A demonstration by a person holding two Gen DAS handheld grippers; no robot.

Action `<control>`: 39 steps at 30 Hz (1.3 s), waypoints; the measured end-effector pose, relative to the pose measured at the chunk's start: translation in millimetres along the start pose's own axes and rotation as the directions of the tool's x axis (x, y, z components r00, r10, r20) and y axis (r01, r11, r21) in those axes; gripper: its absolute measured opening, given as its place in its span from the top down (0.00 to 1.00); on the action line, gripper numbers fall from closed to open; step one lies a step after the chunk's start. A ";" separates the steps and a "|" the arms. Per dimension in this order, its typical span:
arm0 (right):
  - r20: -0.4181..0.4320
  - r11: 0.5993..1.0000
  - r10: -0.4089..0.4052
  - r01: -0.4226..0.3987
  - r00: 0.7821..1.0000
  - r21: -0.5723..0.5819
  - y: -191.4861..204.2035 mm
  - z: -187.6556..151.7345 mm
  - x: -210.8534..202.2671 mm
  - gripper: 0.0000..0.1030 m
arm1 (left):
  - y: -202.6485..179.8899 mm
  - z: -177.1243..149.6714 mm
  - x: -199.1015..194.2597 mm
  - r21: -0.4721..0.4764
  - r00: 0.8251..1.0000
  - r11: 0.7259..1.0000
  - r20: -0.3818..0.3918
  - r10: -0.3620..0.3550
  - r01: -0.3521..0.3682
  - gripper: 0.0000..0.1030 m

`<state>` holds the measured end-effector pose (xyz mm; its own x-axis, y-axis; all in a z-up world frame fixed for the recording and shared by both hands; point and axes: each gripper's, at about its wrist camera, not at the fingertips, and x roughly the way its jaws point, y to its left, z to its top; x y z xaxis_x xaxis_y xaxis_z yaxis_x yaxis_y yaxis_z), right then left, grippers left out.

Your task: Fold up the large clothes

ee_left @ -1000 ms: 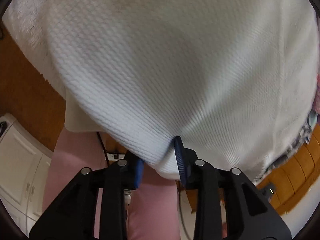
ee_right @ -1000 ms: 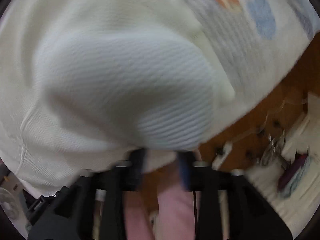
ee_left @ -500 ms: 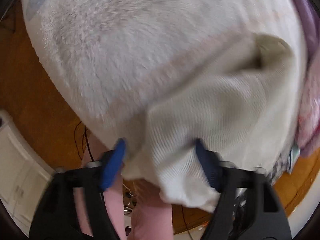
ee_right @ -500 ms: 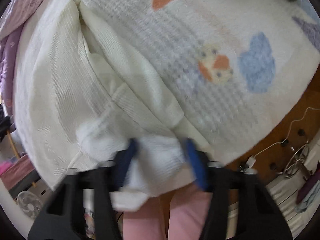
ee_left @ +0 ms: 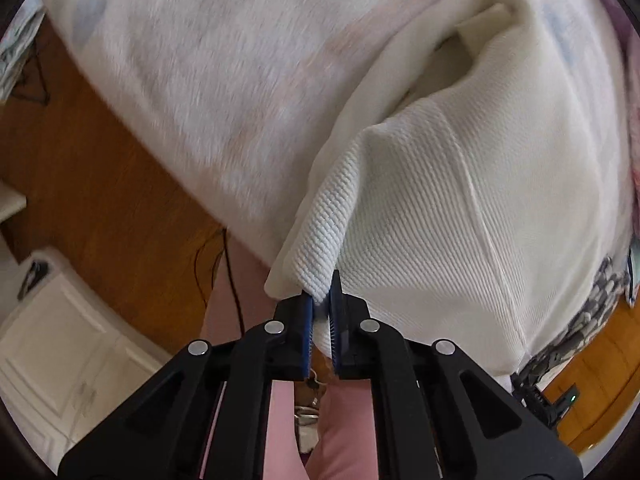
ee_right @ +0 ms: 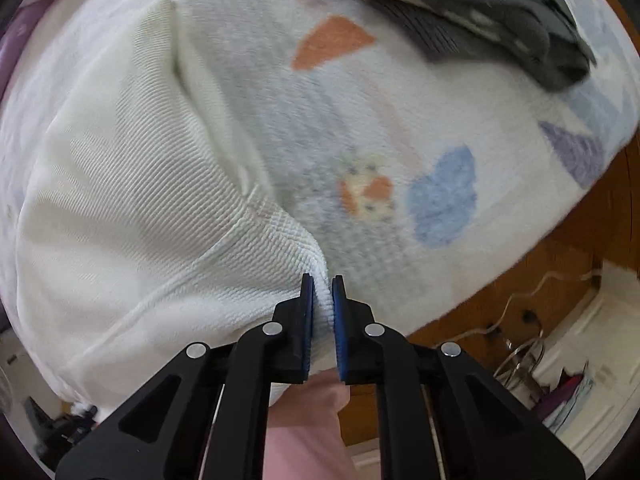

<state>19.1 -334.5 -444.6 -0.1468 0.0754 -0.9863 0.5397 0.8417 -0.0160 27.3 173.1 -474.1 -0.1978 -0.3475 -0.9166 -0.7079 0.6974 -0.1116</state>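
Two grippers pinch a white knit garment over a patterned blanket

The left gripper [ee_left: 320, 312] and right gripper [ee_right: 322, 304], jaws just closing, each clamp a corner of the white ribbed garment [ee_right: 132, 208], which lies on the fleece blanket [ee_right: 360, 128].

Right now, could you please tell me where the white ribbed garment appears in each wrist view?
Left wrist: white ribbed garment fills centre-right, its corner pinched in the left tongs.
Right wrist: it fills the left half, its corner pinched in the right tongs.
Shared landmark: the fleecy patterned blanket beneath.
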 end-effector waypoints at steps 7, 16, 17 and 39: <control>-0.056 0.998 -0.064 0.062 0.996 -0.024 15.0 11.3 28.9 0.82 | -6.7 27.0 27.2 0.108 0.998 0.993 -0.032 0.059 -0.055 0.88; 0.127 0.980 0.191 -0.182 0.973 -0.079 23.4 62.6 -88.6 0.27 | -2.9 52.7 -107.2 0.228 0.980 0.972 0.179 -0.092 0.049 0.35; 0.115 0.977 0.203 -0.193 0.972 -0.091 27.2 75.8 -84.8 0.27 | -11.5 62.6 -113.6 0.236 0.970 0.967 0.194 -0.146 0.098 0.34; 0.018 0.903 0.405 -0.397 0.914 -0.160 102.7 133.4 -36.0 0.87 | -95.1 156.9 -95.1 0.279 0.833 0.946 0.474 -0.285 0.165 1.00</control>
<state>190.4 -322.1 -432.7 0.0997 0.4003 -0.9109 0.4130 0.8163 0.4039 219.8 238.2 -436.6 0.3584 -0.1918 -0.9137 -0.5128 0.7774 -0.3643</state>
